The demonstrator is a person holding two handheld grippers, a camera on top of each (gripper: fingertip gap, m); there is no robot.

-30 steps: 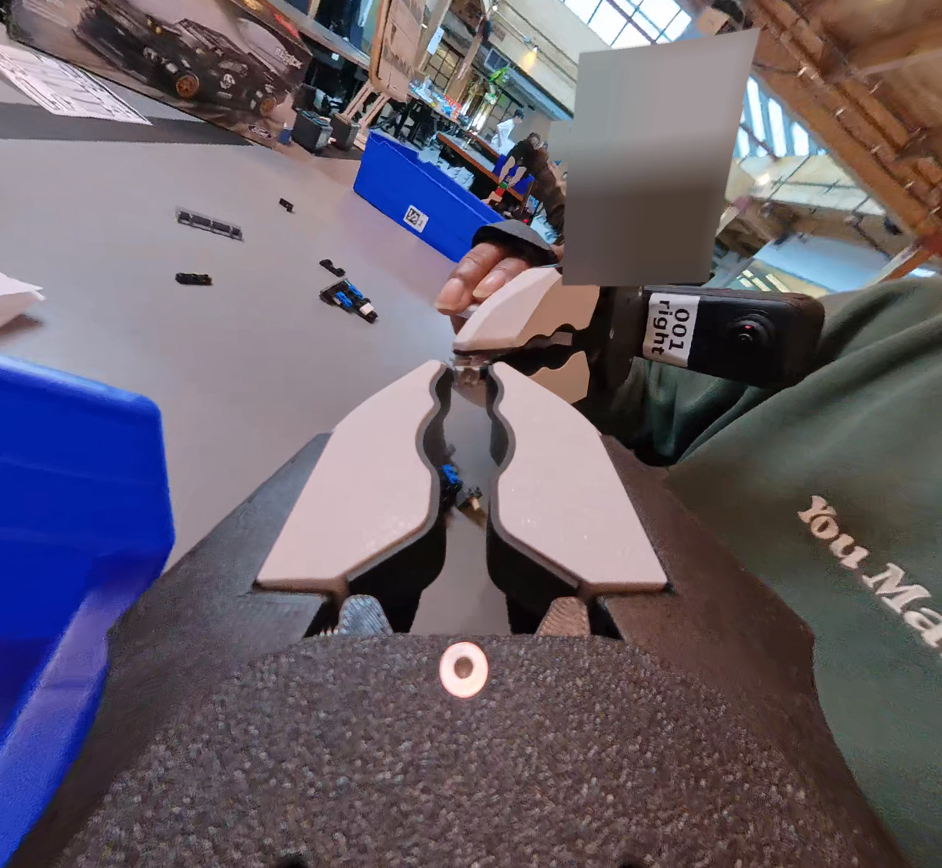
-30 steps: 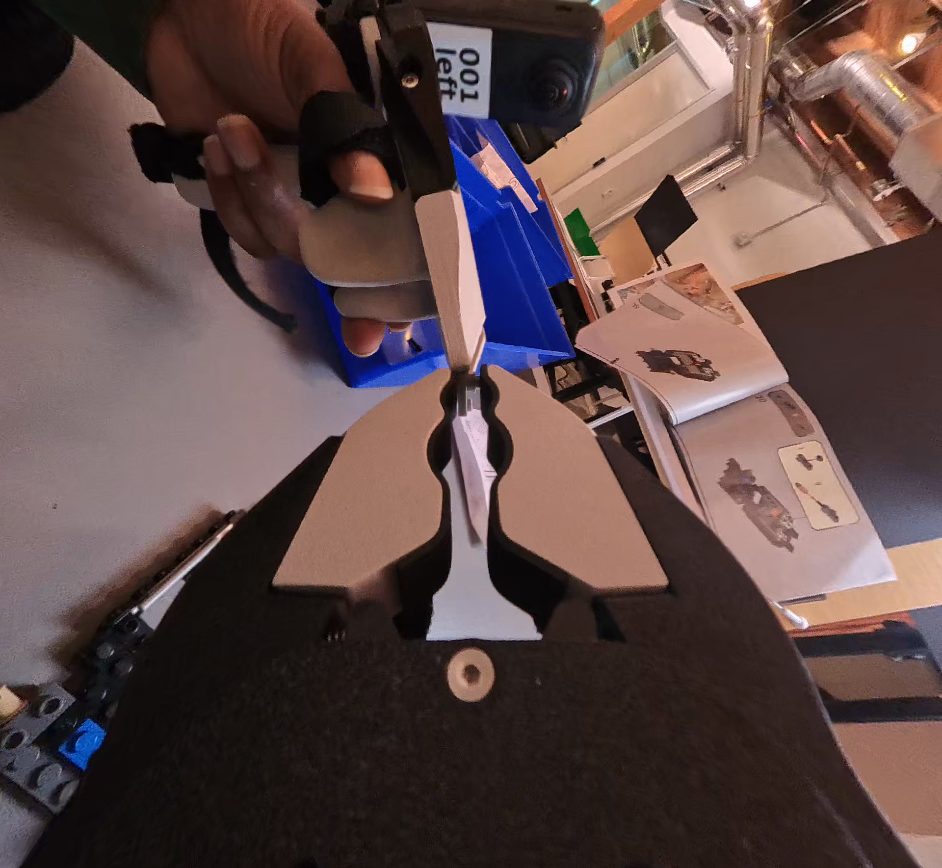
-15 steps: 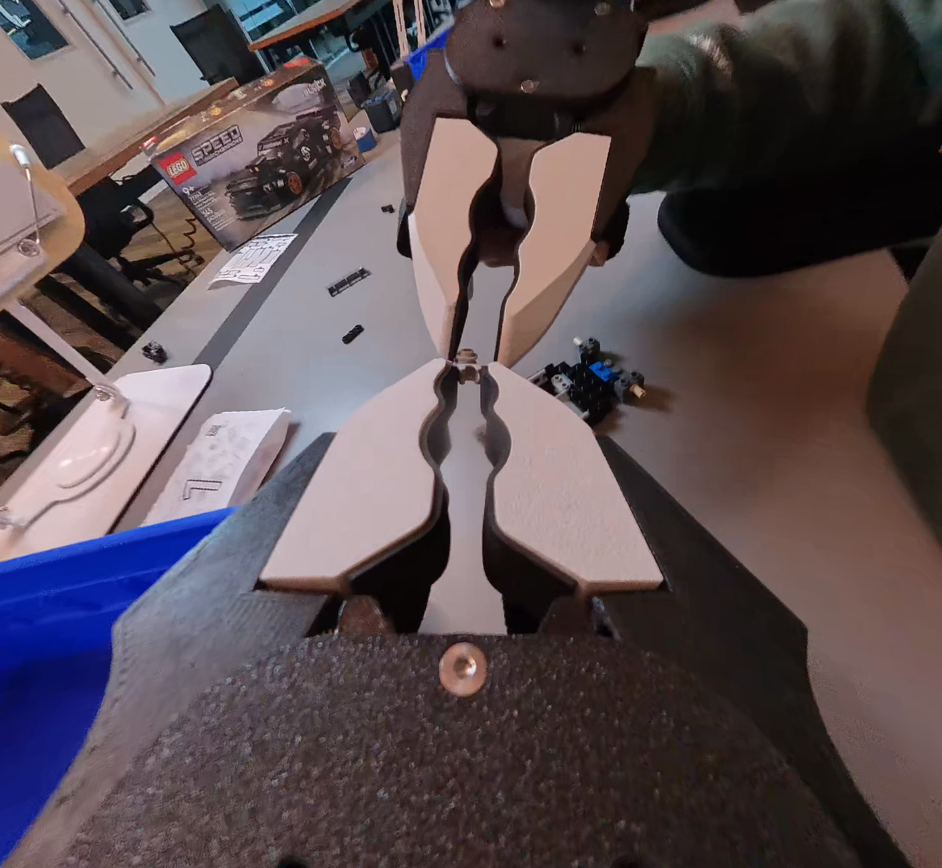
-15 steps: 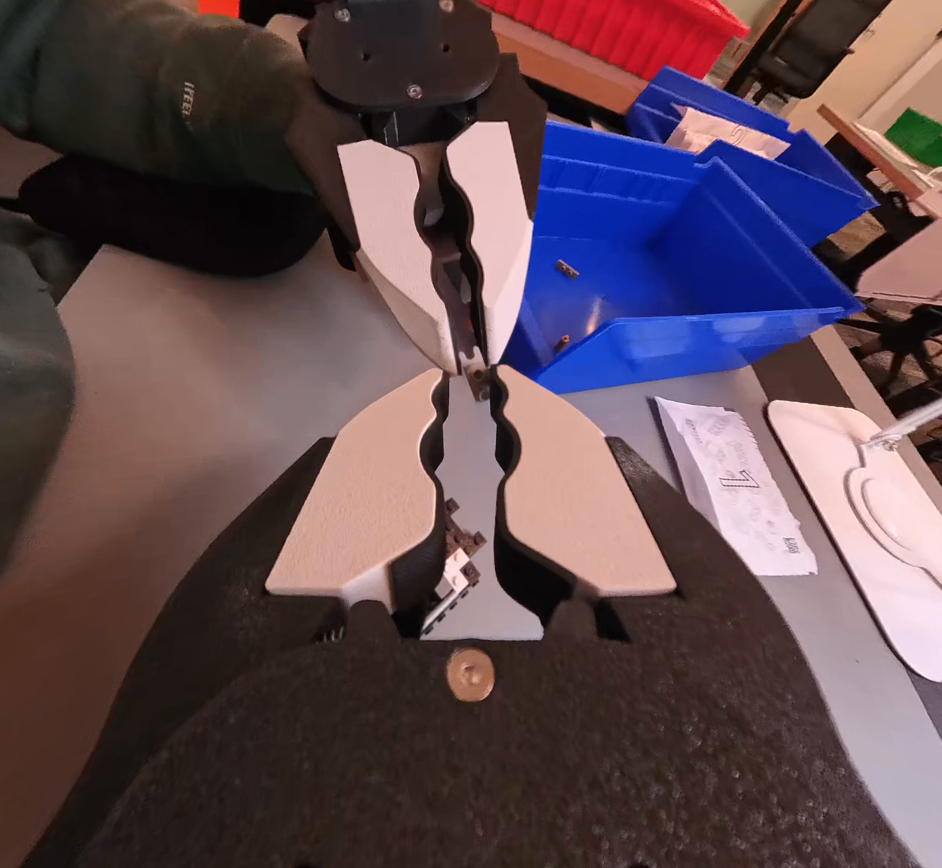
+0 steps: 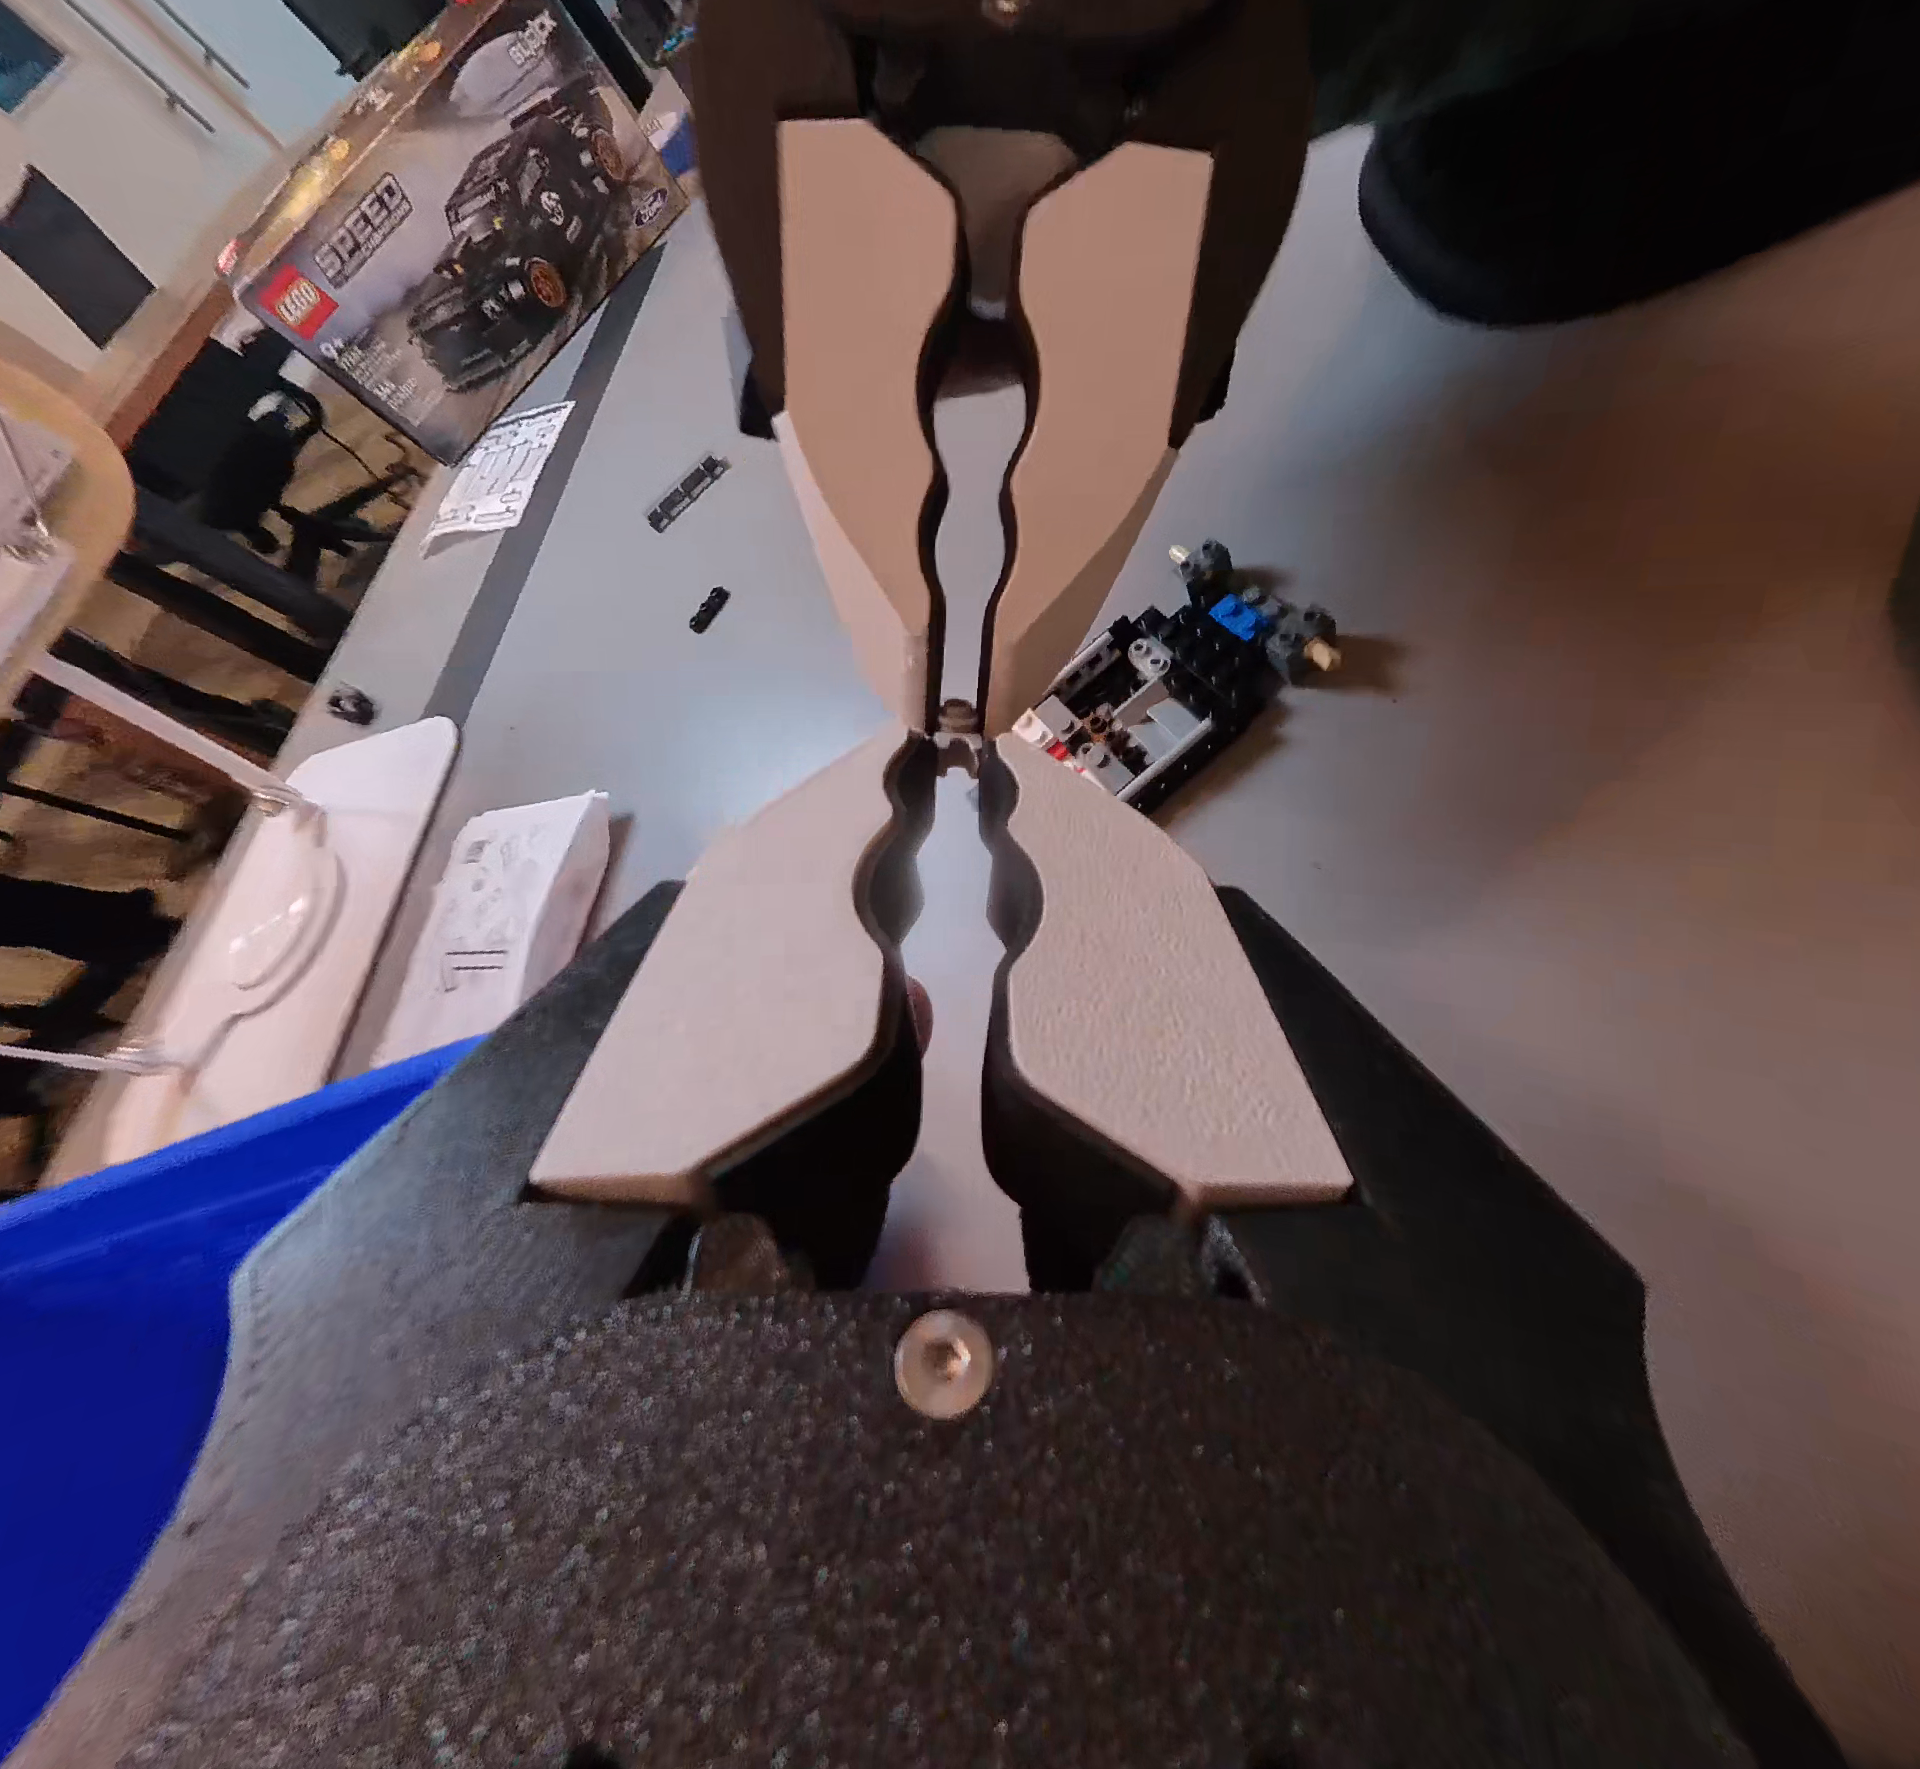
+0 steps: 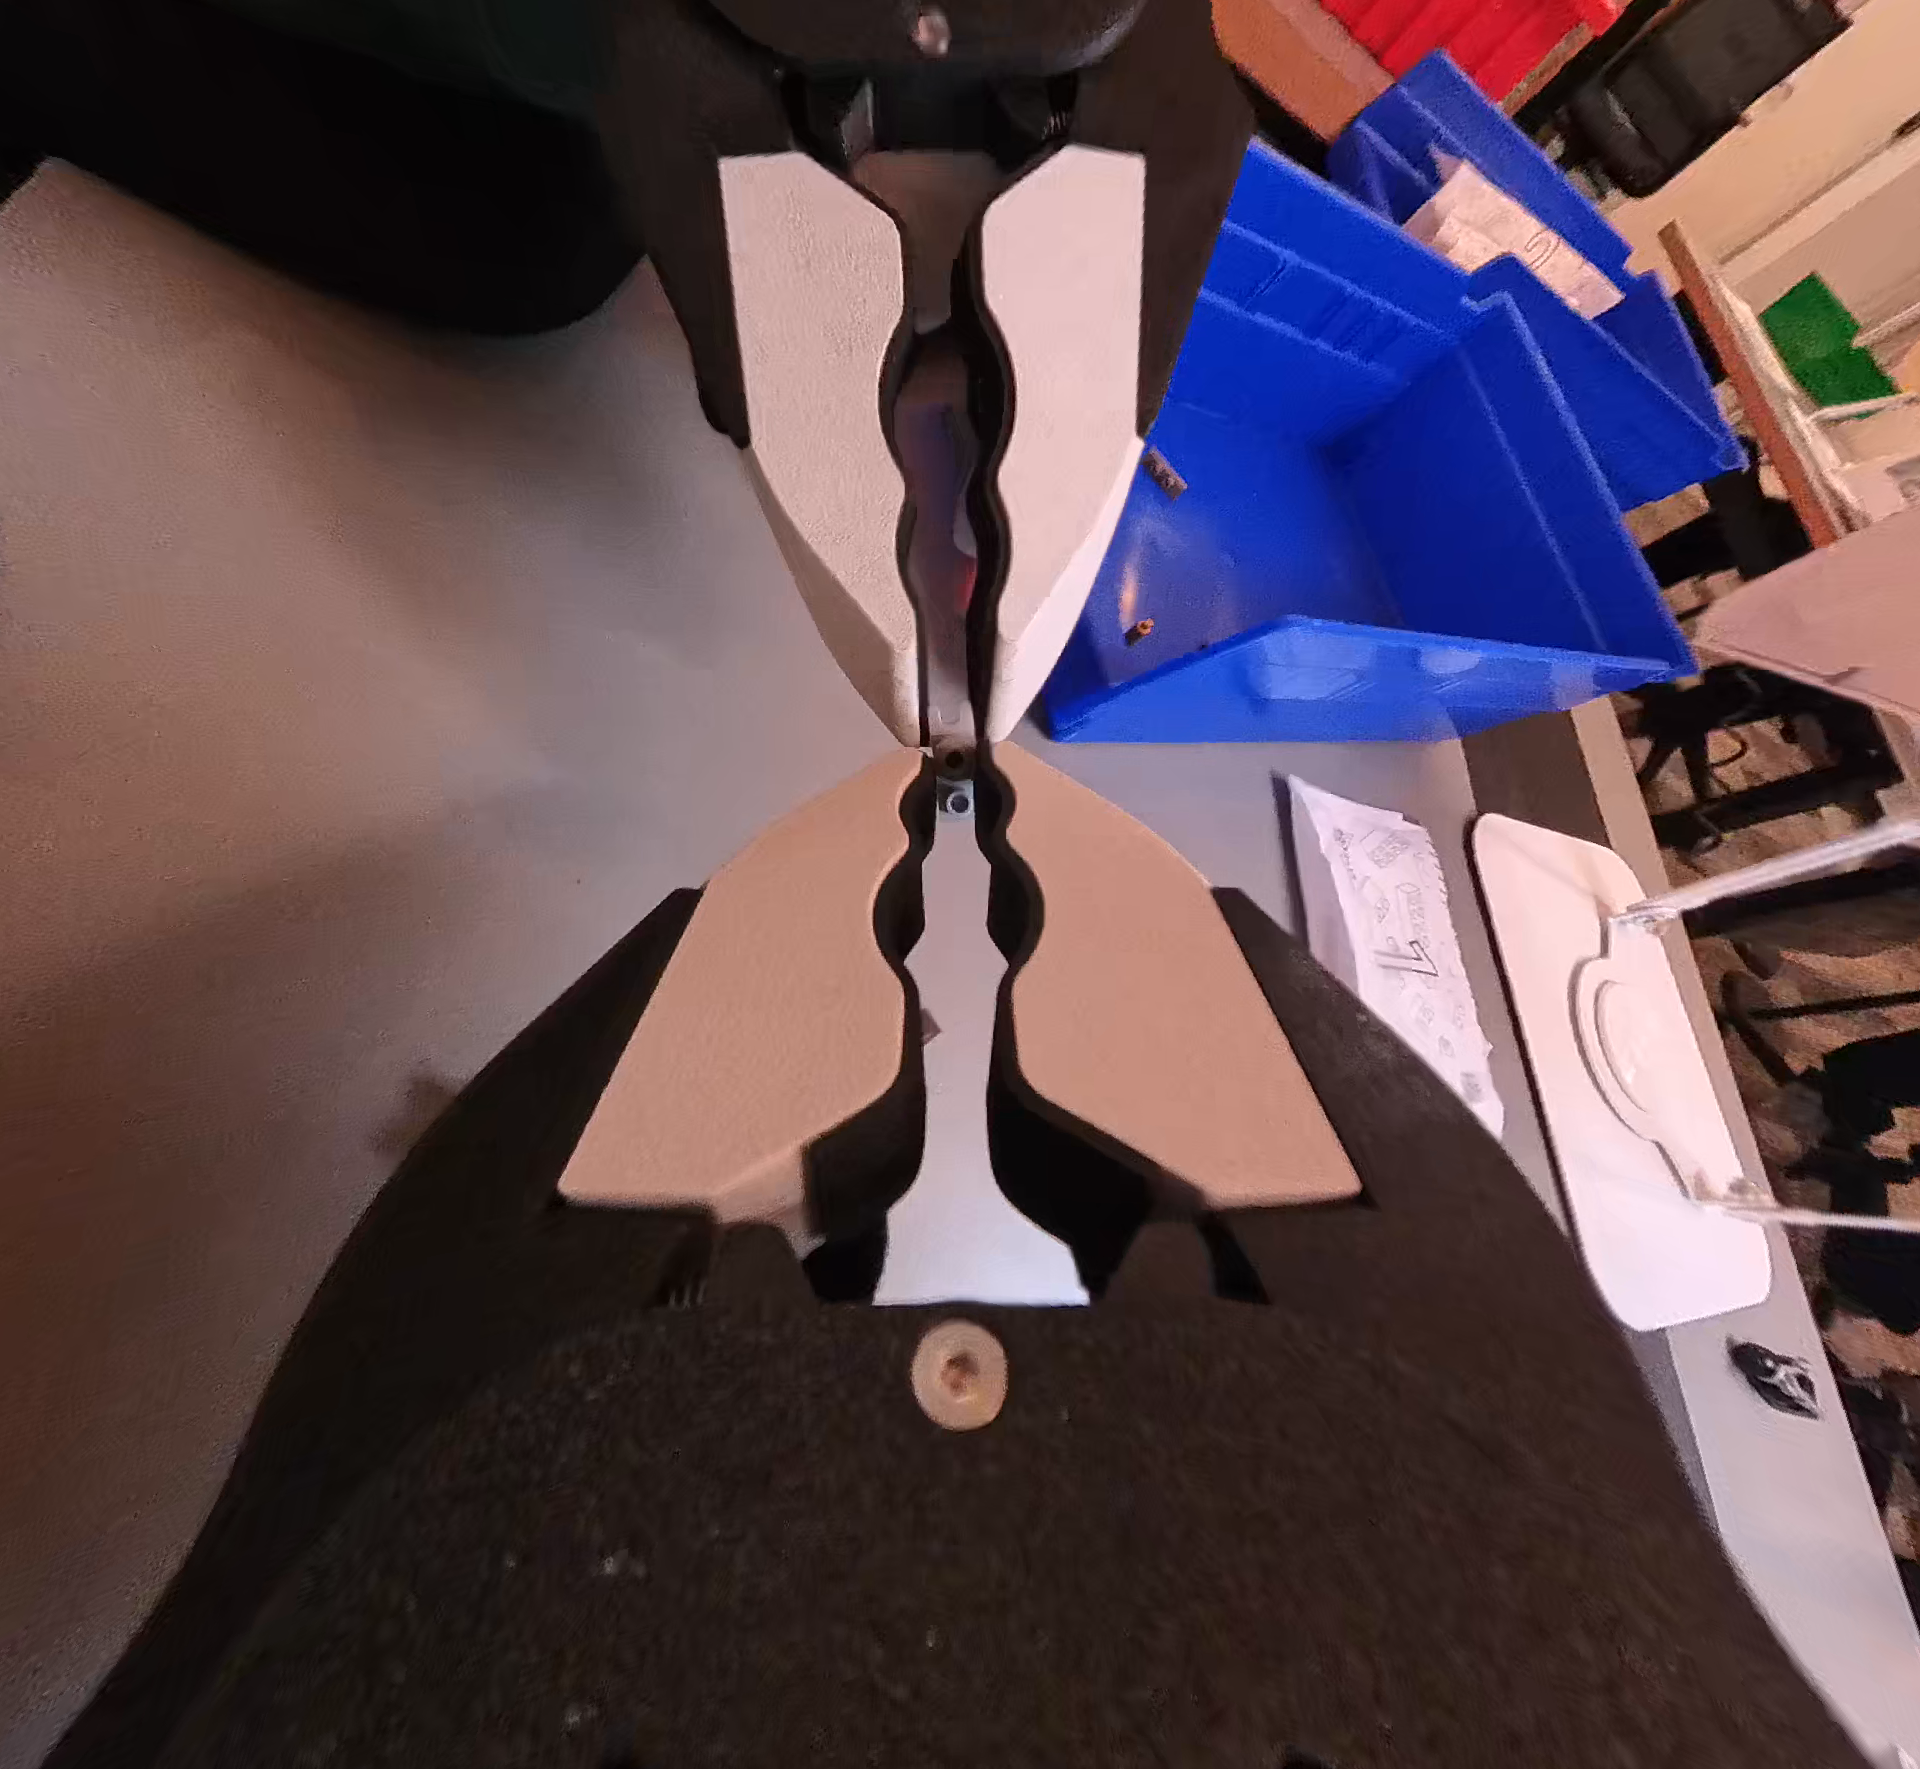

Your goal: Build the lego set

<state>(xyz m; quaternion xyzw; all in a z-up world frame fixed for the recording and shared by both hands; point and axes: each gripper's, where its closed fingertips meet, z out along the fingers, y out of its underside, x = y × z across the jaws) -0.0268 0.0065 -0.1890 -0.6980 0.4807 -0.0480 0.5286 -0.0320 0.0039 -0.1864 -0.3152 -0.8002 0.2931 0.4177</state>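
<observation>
My left gripper (image 5: 951, 755) is shut on a small grey brick piece (image 5: 954, 745) at its very tips. My right gripper (image 6: 954, 784) is shut on a small light-grey piece (image 6: 956, 800). The two grippers face each other head on, tip to tip, above the grey table (image 5: 1558, 784). The pieces meet in the narrow gap between the tips; I cannot tell whether they are joined. In the left wrist view the right gripper (image 5: 954, 703) points toward me. In the right wrist view the left gripper (image 6: 951, 732) points toward me.
A partly built black, grey and blue brick model (image 5: 1174, 680) lies just right of the tips. Blue bins (image 6: 1351, 524) stand behind the left gripper and at my left (image 5: 104, 1356). A paper bag (image 6: 1392, 940), white tray (image 6: 1610, 1044), set box (image 5: 457, 213) and loose black pieces (image 5: 686, 493) lie around. The tips of both grippers are at nearly the same place.
Both grippers have turned from a crossed, tilted pose to face each other straight on, and their tips have closed in. Each still holds its small piece.
</observation>
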